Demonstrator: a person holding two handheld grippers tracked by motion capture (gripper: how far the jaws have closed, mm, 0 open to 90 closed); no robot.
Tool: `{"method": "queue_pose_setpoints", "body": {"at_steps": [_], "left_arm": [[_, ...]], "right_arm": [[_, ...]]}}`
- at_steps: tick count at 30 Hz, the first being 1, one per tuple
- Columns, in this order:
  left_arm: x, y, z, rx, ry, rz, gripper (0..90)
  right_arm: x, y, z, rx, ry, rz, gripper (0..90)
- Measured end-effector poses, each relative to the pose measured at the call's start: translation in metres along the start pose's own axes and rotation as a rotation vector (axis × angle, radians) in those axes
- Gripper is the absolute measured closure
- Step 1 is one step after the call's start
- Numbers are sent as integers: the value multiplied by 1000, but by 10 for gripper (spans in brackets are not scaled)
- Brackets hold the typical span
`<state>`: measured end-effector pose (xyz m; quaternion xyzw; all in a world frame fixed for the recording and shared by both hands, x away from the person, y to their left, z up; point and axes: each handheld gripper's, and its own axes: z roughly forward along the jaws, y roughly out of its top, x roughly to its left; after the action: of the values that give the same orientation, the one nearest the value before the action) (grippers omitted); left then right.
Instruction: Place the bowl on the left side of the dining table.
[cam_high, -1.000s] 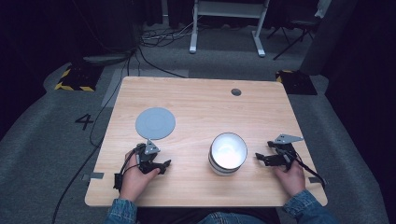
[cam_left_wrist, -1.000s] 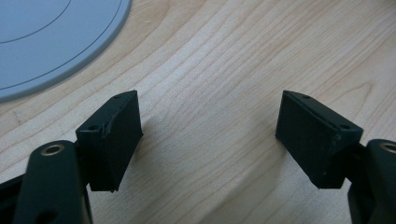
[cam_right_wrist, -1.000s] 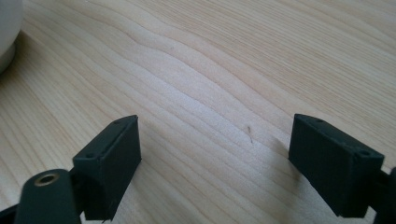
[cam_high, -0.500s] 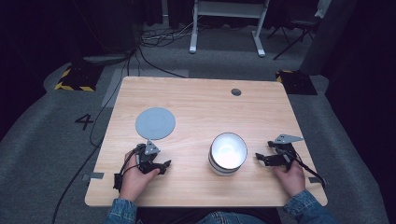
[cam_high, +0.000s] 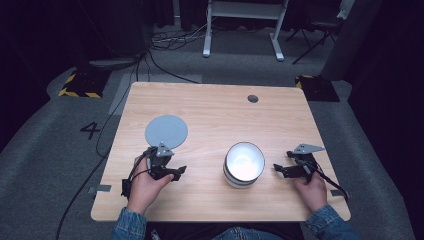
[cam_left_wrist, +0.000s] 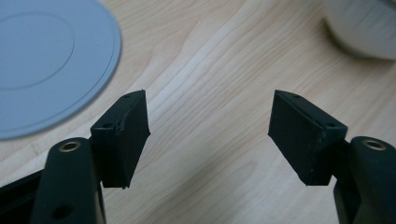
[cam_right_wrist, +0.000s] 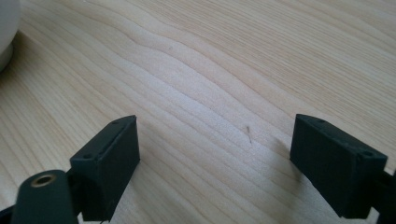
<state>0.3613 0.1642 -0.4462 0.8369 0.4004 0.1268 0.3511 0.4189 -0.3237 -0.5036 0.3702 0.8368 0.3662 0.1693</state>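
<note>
High view puts the white, round ceramic bowl with a dark band near its base (cam_high: 244, 165) between the two claws, on the pale wooden bench (cam_high: 215, 110). It stands upright and is round, so it has no long axis to line up with. The right claw (cam_high: 276, 169) points at it from the right and lies just beside its wall; the left claw (cam_high: 181, 171) points at it from the left, a little farther off. Judged from this, the right hand is the nearer one for a first reach. Both claws are spread wide with nothing between their jaws, and both rest low over bare wood.

Beyond the left claw, up and slightly to its left, lies a flat, round, grey-blue plastic disc (cam_high: 166, 131), near but not touching. In the left gripper view the bowl's wall (cam_left_wrist: 362, 28) sits ahead to the right, with open bench before it. Nothing blocks either path.
</note>
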Motion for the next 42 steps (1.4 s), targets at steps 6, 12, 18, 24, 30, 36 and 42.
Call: {"method": "queue_pose_setpoints", "body": {"at_steps": [6,12,18,24,30,36,42], "left_arm": [[-12,19,-12,-98,-30,-3,330],[-23,38,-25,-176,-67,-1,324],[-39,51,-27,-233,-40,48,313],[-47,64,-26,-235,-68,63,313],[-54,78,-21,-216,-86,100,312],[-67,104,-6,-168,-152,155,310],[-79,121,11,-130,-182,192,314]], "right_arm": [[0,0,0,-1,-3,-7,160],[0,0,0,-1,-4,-6,160],[0,0,0,-1,-4,-7,160],[0,0,0,-1,-4,-7,160],[0,0,0,-1,-4,-6,160],[0,0,0,-2,-8,-3,160],[0,0,0,-2,-7,-3,160]]}}
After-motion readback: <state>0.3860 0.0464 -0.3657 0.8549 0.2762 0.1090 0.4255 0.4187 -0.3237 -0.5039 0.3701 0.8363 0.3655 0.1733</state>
